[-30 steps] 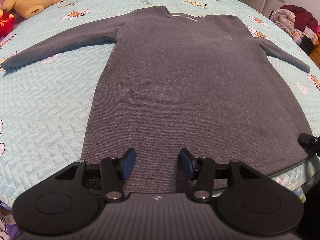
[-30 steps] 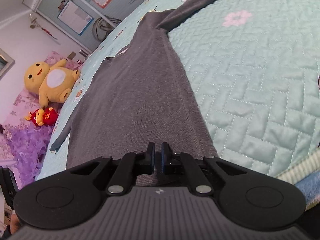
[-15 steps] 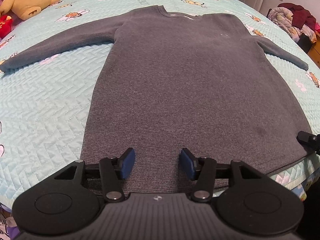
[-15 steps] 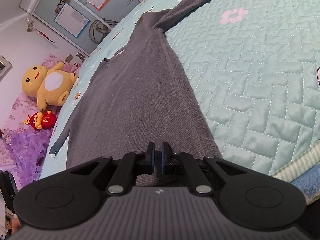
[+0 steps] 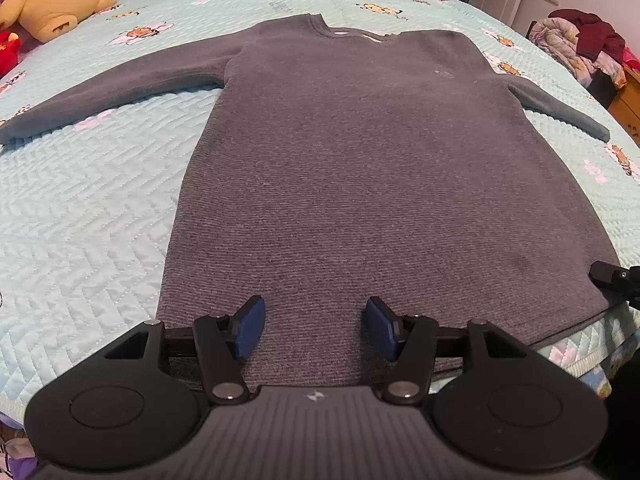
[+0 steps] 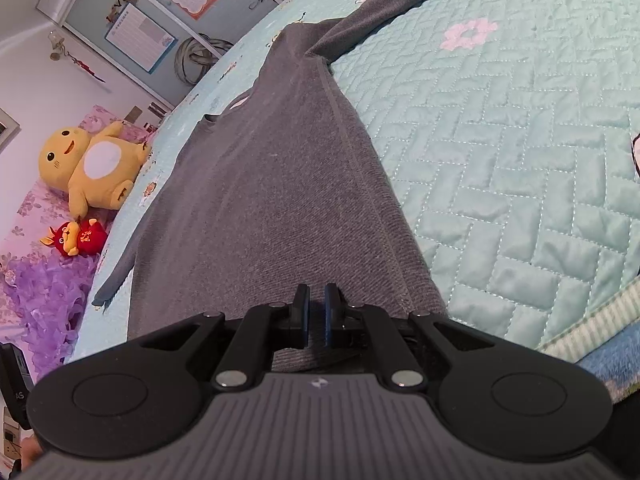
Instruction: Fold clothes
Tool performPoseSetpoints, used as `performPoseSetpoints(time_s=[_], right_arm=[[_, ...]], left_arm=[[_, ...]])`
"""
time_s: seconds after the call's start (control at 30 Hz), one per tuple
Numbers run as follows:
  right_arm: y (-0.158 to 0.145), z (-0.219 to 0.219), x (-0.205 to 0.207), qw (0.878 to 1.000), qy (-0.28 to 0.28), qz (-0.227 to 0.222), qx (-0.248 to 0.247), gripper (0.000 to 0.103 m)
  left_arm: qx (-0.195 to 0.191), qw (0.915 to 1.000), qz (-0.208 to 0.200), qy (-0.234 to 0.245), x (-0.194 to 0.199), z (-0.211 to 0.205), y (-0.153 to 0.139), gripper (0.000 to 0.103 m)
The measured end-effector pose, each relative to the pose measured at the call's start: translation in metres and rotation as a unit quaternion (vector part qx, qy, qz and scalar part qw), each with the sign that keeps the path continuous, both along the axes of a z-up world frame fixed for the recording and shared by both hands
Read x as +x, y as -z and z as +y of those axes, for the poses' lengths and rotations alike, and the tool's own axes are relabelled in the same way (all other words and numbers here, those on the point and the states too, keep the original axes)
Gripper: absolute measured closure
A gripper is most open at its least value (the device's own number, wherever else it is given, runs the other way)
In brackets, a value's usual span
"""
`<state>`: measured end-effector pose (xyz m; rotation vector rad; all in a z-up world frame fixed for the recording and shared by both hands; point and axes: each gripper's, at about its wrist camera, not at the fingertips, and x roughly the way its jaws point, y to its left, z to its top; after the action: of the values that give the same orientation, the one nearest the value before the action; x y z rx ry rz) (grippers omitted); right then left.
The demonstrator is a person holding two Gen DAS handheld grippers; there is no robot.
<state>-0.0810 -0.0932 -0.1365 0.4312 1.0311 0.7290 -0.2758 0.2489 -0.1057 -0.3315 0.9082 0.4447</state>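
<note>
Left gripper (image 5: 314, 325): black linkage arms; blue pads (image 5: 249, 326) on fingers; silver pivot screws; round black side discs; ribbed grey body, small white logo; right gripper (image 6: 316, 316) same build, blue-faced pads.

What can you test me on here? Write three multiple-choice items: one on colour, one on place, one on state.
1. The sweater is: A grey; B red; C white.
2. The yellow plush toy lies: A on the sweater; B beside the red plush toy; C in a drawer.
3. The sweater is: A folded in half; B crumpled in a heap; C spread flat, sleeves out.

A: its knit is dark grey throughout.
B: the two toys touch, off to the side of the sweater.
C: body and both sleeves lie open on the quilt.
</note>
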Motion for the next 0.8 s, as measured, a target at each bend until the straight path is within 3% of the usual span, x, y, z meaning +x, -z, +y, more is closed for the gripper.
performPoseSetpoints(time_s=[0.2, 0.37, 0.57, 0.73, 0.8], right_arm=[[-0.005, 0.005, -0.003, 1.000, -0.001, -0.004, -0.014, 0.093], [-0.020, 0.017, -0.014, 0.999, -0.011, -0.032, -0.041, 0.076], [-0.044, 0.041, -0.025, 0.991, -0.041, -0.108, -0.061, 0.076], [-0.057, 0.076, -0.015, 0.986, -0.071, -0.138, -0.061, 0.076], [-0.061, 0.096, -0.005, 0.983, -0.083, -0.149, -0.061, 0.076]], left_arm=[[-0.002, 1.0000, -0.009, 0.003, -0.002, 0.000, 0.001, 0.041], [-0.004, 0.9999, -0.014, 0.006, -0.004, 0.001, 0.001, 0.040], [-0.004, 0.9996, -0.026, 0.007, -0.006, 0.000, 0.000, 0.038], [-0.021, 0.9966, -0.079, 0.008, -0.014, 0.003, -0.013, 0.038], [-0.011, 0.9951, -0.098, 0.002, -0.013, 0.007, -0.020, 0.037]])
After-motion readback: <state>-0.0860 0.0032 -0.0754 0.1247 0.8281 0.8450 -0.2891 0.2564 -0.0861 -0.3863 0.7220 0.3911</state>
